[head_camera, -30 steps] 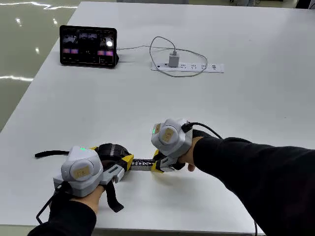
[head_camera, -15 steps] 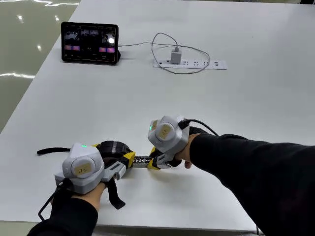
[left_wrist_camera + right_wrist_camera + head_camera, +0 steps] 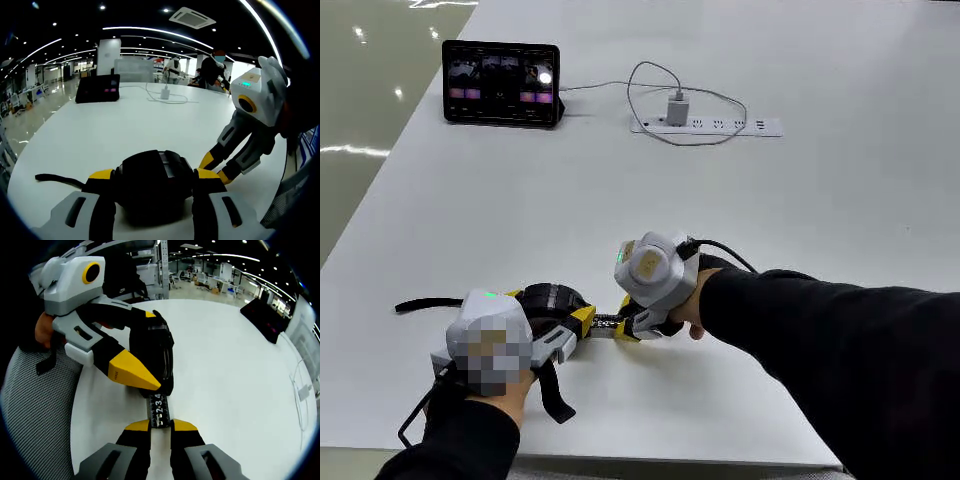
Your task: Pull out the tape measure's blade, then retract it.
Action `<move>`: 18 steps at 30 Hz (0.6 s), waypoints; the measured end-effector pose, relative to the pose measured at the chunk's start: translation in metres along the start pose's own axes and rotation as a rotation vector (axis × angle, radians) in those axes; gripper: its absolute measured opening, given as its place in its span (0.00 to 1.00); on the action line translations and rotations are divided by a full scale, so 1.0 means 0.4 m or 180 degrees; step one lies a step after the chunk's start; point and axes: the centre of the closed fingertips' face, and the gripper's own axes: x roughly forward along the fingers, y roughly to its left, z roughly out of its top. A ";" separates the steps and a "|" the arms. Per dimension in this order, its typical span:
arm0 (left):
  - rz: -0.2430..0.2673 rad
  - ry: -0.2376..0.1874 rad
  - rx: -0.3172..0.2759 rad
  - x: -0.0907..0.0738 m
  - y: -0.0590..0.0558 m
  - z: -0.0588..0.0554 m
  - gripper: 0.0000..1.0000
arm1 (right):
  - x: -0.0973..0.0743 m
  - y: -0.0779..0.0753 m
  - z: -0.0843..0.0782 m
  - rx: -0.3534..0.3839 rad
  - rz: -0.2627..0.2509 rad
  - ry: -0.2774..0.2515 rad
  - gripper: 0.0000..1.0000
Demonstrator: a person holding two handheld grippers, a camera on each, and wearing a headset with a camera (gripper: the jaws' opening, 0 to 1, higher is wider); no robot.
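The black tape measure (image 3: 552,302) rests on the white table near its front left edge, and my left gripper (image 3: 570,328) is shut on its case (image 3: 156,176). A black wrist strap (image 3: 425,304) trails left from the case. A short length of blade (image 3: 158,410) with printed numbers sticks out to the right. My right gripper (image 3: 623,328) is shut on the blade's end (image 3: 607,325), close beside the case (image 3: 156,352). In the left gripper view the right gripper (image 3: 214,168) comes down from the upper right, just right of the case.
A dark tablet (image 3: 501,68) stands at the far left of the table. A white power strip (image 3: 708,125) with a plugged charger and looped cable lies at the back centre. The table's front edge (image 3: 650,462) runs just below my hands.
The right gripper has moved left toward the case, and the exposed blade has grown shorter. The left gripper and case have stayed in place.
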 end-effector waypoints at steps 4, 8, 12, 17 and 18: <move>0.0000 0.0000 0.0000 0.000 0.000 0.000 0.56 | 0.001 0.001 0.003 0.0003 0.0005 -0.0010 0.10; 0.0000 -0.0002 0.0001 -0.001 0.000 0.001 0.56 | 0.004 0.001 0.007 -0.0003 0.0028 -0.0022 0.10; -0.0001 -0.0002 0.0000 -0.001 0.000 0.001 0.56 | 0.008 0.003 0.013 -0.0003 0.0037 -0.0025 0.10; 0.0000 -0.0004 -0.0001 0.000 0.001 0.000 0.56 | 0.011 0.001 0.018 0.0019 0.0027 -0.0041 0.10; 0.0000 -0.0005 -0.0002 0.000 0.001 0.000 0.56 | 0.011 0.001 0.019 0.0016 0.0028 -0.0044 0.10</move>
